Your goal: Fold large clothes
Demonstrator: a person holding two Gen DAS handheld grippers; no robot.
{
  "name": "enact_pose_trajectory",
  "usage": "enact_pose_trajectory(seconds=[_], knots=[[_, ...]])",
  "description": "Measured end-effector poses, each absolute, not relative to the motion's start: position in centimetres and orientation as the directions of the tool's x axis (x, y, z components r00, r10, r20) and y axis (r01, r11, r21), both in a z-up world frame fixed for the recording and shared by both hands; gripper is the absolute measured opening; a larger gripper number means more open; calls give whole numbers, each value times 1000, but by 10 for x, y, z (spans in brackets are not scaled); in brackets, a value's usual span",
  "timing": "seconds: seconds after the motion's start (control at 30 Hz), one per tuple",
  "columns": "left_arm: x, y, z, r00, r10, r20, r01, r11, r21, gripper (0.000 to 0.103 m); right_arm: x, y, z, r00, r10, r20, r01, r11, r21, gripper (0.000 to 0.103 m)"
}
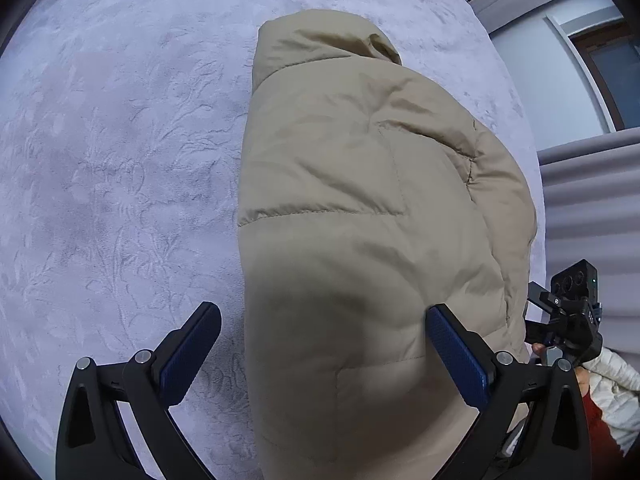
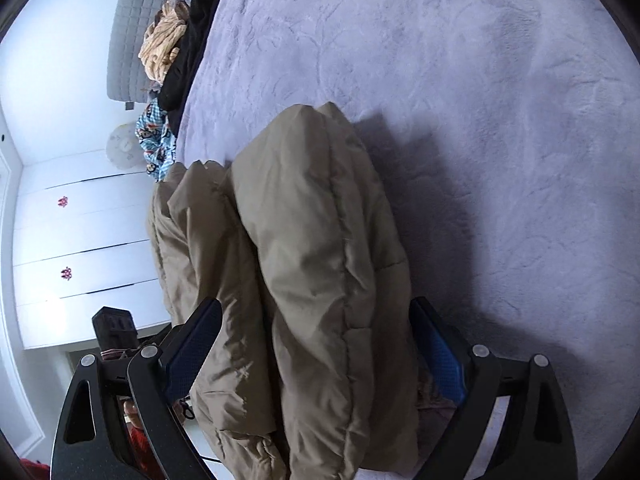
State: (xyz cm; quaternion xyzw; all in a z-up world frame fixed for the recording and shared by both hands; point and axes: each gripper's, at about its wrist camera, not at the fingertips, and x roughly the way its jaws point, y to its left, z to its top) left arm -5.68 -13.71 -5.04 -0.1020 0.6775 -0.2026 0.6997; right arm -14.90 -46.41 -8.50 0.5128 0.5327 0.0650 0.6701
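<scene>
Both the left gripper (image 1: 324, 354) and right gripper (image 2: 316, 350) have jaws spread apart, unclamped, straddling the folded beige puffer jacket (image 1: 372, 208) on the bed (image 1: 120, 160). Its padding looks springy, so the fold could pop open, or closing jaws might pinch only the top layer.

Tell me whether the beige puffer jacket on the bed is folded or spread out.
Folded: the beige puffer jacket lies doubled into stacked padded layers, sleeves hidden, on the lilac bedspread.
</scene>
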Motion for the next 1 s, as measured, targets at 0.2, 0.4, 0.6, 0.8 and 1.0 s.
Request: enact_pose_trajectory(seconds=[0.2,0.4,0.6,0.8,1.0], knots=[[-51,-138,-58,-38,-500,-865,150,853,-500,103,-128,-445,-74,425,695,-580,355,462,813,103],[-29,-115,-72,-49,-621,-782,133,772,-621,103,-107,-422,-72,287,672,-682,305,611,730,103],[-20,-113,-108,-104,-683,-723,77,719,-691,103,-86,-410,-87,216,688,-693,319,621,716,103],[-22,-143,-119,-135,-676,-725,83,721,-688,103,-67,-400,-110,196,722,-663,360,576,734,103],[-32,-175,-91,-65,-561,-825,193,804,-562,97,-64,-396,-113,199,704,-682,409,573,710,103]])
